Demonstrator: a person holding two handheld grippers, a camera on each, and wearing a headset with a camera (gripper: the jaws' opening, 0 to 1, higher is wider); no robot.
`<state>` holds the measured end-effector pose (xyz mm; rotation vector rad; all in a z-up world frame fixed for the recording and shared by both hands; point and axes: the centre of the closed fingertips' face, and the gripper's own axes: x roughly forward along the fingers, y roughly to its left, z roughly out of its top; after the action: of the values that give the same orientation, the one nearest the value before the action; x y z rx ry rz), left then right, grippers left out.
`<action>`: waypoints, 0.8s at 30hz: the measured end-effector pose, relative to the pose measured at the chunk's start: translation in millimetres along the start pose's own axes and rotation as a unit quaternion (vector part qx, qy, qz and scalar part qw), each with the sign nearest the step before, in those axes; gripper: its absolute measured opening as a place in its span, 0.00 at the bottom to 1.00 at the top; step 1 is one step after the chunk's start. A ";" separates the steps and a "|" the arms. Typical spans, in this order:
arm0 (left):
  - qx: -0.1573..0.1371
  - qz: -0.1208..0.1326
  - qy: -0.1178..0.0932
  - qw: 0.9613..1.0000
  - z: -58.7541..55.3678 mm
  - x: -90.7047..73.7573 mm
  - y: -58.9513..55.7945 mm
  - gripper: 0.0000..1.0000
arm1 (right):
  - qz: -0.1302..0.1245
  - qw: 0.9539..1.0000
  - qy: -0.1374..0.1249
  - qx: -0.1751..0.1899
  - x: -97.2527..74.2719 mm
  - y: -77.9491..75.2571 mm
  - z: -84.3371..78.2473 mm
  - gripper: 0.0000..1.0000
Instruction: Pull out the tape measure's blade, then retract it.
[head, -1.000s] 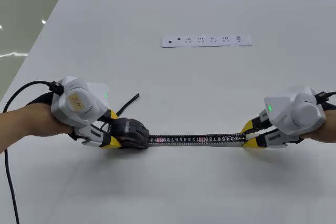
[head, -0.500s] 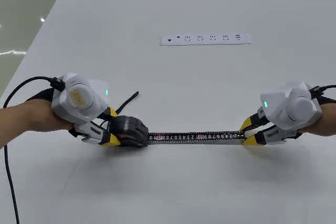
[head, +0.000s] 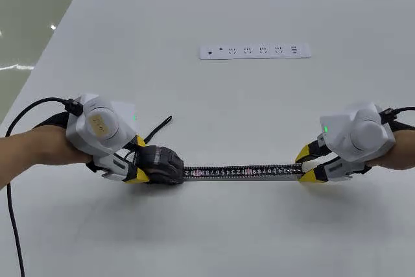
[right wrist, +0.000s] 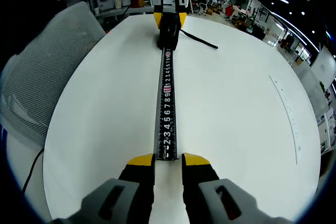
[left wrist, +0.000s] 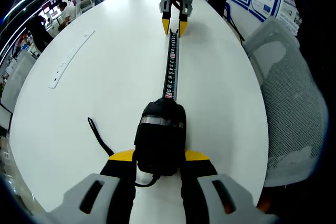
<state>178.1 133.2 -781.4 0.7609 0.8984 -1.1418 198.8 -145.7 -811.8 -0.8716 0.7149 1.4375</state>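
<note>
A black tape measure case (head: 159, 163) lies on the white table (head: 259, 238), and my left gripper (head: 139, 159) is shut on it, one yellow-tipped jaw on each side. The left gripper view has the case (left wrist: 160, 137) between my jaws (left wrist: 159, 157). The numbered blade (head: 243, 172) stretches out flat to the right. My right gripper (head: 306, 165) is shut on its end. In the right gripper view the blade (right wrist: 168, 103) runs from my jaws (right wrist: 168, 160) to the case (right wrist: 167, 27).
A white power strip (head: 254, 50) lies flat at the far middle of the table. The case's black wrist strap (head: 159, 128) trails behind it. A black cable (head: 10, 212) hangs off the left hand. A grey mesh chair (left wrist: 294, 93) stands beside the table.
The blade's drawn-out length looks the same. The right gripper's housing has rolled slightly; the left gripper and case have stayed put.
</note>
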 end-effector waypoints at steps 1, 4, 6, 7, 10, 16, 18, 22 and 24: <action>-0.002 0.001 -0.001 1.000 1.0 -0.9 -0.7 0.28 | 0.001 1.000 -0.001 0.005 0.1 0.4 -0.1 0.20; -0.008 0.004 -0.003 1.000 -0.2 -3.2 -0.8 0.31 | -0.002 1.000 -0.001 0.012 -0.6 2.3 0.2 0.22; -0.011 0.004 -0.004 1.000 -2.2 -5.3 -2.2 0.32 | -0.004 1.000 -0.001 0.018 -0.8 1.8 -1.4 0.25; -0.012 0.005 -0.004 1.000 -0.7 -7.5 -4.8 0.33 | -0.004 1.000 0.000 0.022 -1.2 2.4 -2.1 0.25; -0.022 0.007 -0.005 1.000 -9.8 -7.9 -3.6 0.37 | -0.005 0.999 -0.001 0.032 -2.5 4.9 -5.8 0.26; -0.048 0.010 -0.011 0.999 -10.9 -14.5 -12.4 0.43 | -0.019 0.998 0.000 0.058 -10.5 6.3 -10.0 0.31; -0.058 0.013 -0.015 0.998 -11.4 -16.3 -14.0 0.45 | -0.026 0.997 -0.003 0.072 -14.9 8.9 -7.1 0.34; -0.083 0.019 -0.027 0.996 -12.3 -18.1 -17.2 0.48 | -0.038 0.995 -0.007 0.092 -18.8 10.7 -6.7 0.39; -0.090 0.021 -0.028 0.995 -13.5 -19.4 -20.8 0.50 | -0.044 0.994 -0.008 0.103 -21.8 13.3 -6.1 0.41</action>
<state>152.3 147.9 -771.3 0.5951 0.9196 -1.0251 185.4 -163.1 -797.5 -0.7212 0.7893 1.2663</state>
